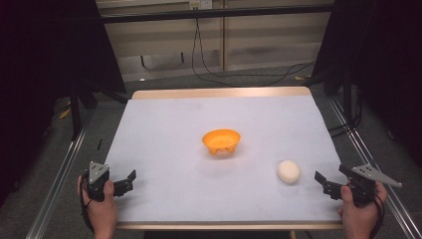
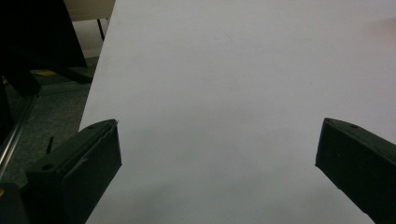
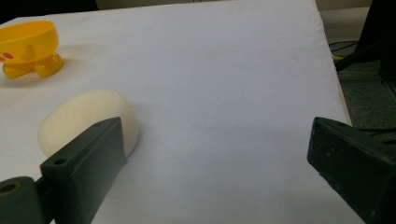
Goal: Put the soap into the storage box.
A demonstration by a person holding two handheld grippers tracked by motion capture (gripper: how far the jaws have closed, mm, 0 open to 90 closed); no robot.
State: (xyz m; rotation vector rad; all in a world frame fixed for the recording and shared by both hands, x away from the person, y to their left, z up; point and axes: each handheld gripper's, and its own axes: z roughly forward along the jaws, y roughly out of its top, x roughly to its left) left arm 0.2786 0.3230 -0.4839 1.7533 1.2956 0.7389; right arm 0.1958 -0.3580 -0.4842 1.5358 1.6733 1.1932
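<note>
Your room is dark at the sides, but soft light from above makes the flat white table sheet bright. Shadows are faint. Your close-up views look a little blurry.

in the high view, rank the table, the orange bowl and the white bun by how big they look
1. The table, by far the largest.
2. The orange bowl.
3. The white bun, the smallest. It lies nearer the camera than the bowl and looks smaller all the same, so the order is safe.

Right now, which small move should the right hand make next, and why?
Probably slide the right tongs a little toward the white bun. Their jaws stand open with nothing between them, and in the right gripper view the bun lies beside one jaw, not between the two.
</note>
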